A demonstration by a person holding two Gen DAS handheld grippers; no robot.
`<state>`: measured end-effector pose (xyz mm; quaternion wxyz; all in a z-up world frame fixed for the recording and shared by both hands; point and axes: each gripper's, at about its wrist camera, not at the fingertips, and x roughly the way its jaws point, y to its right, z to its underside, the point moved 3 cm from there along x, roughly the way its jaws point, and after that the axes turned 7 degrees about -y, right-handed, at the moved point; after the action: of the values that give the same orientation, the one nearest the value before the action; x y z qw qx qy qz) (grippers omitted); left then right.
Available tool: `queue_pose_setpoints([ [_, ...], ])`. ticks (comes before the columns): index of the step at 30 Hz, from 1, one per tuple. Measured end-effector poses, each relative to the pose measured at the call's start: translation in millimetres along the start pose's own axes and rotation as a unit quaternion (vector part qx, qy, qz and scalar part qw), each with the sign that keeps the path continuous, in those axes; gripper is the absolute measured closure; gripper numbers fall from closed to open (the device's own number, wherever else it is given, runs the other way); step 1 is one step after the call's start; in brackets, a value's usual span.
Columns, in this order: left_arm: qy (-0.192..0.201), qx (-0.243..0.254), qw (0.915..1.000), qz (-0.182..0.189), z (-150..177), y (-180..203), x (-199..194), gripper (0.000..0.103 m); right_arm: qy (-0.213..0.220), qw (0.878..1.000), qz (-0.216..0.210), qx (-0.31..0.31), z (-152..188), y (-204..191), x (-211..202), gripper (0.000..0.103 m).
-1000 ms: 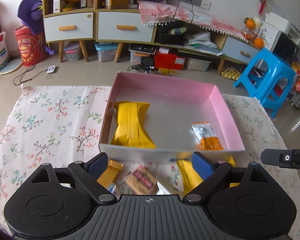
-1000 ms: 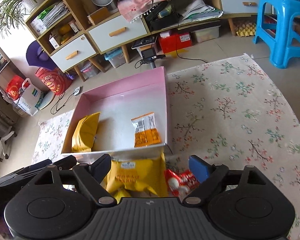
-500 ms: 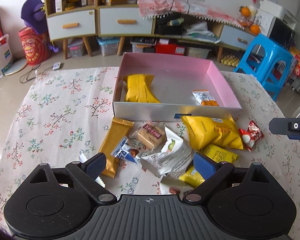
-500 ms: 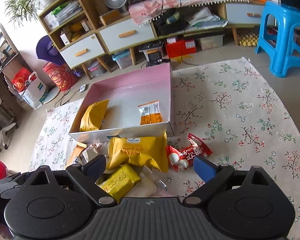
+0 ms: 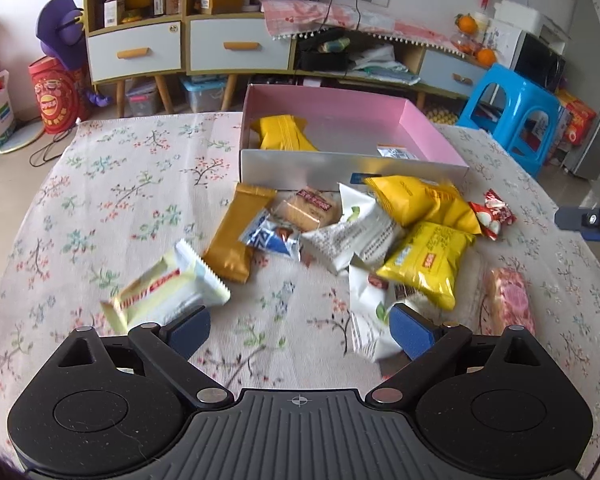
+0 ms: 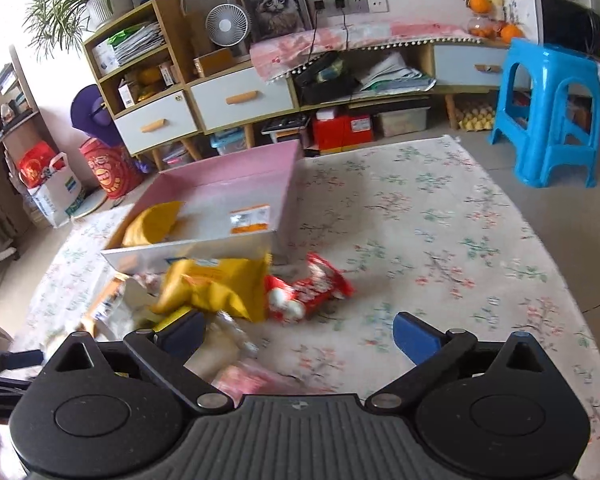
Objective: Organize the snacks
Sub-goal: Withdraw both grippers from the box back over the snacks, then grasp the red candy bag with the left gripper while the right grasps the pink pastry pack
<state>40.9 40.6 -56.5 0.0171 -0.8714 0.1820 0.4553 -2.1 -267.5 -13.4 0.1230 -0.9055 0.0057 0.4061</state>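
The left gripper (image 5: pixel 298 330) is opening, nothing between its jaws. The cream snack packet (image 5: pixel 166 288), long axis slanted, is seen just ahead-left, touching its left finger; the right gripper (image 6: pixel 298 334), also opening and empty, is farther.

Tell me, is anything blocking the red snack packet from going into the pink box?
Only the box's own wall. The red packet lies on the cloth just outside the pink box, by its near right corner, so it must be lifted over the rim. The right gripper, jaws opening, holds nothing.
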Motion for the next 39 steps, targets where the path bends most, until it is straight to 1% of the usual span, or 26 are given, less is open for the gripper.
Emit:
queue_pose_setpoints([
  [5,0.006,-0.004,0.9998,0.018,16,1,-9,0.004,-0.017,1.0,0.011,-0.021,21,6,4,0.011],
  [10,0.013,-0.004,0.9992,0.038,27,7,-14,0.003,-0.03,0.998,0.004,-0.053,33,-6,5,0.011],
  [14,-0.003,0.005,0.9978,0.067,34,22,-12,0.003,-0.039,0.996,-0.015,-0.075,39,-21,5,0.011],
  [18,-0.02,0.023,0.9961,0.083,40,40,-4,0.003,-0.048,0.995,-0.032,-0.083,41,-36,9,0.011],
  [20,-0.03,0.028,0.9949,0.092,41,48,1,0.004,-0.051,0.994,-0.039,-0.086,41,-45,12,0.011],
  [22,-0.033,0.028,0.994,0.101,41,53,4,0.004,-0.052,0.994,-0.042,-0.091,41,-53,14,0.011],
  [27,-0.034,0.02,0.9938,0.104,39,59,10,0.005,-0.063,0.992,-0.044,-0.1,42,-66,22,0.011],
  [32,-0.045,0.015,0.9933,0.106,38,61,17,0.007,-0.078,0.992,-0.031,-0.096,43,-67,33,0.011],
  [36,-0.046,0.018,0.9936,0.101,40,61,19,0.015,-0.09,0.991,-0.007,-0.1,46,-62,39,0.011],
  [38,-0.045,0.023,0.994,0.097,40,59,17,0.027,-0.094,0.991,-0.003,-0.095,47,-57,40,0.011],
  [39,-0.045,0.024,0.9942,0.094,40,59,17,0.031,-0.097,0.991,-0.002,-0.092,48,-54,40,0.011],
])
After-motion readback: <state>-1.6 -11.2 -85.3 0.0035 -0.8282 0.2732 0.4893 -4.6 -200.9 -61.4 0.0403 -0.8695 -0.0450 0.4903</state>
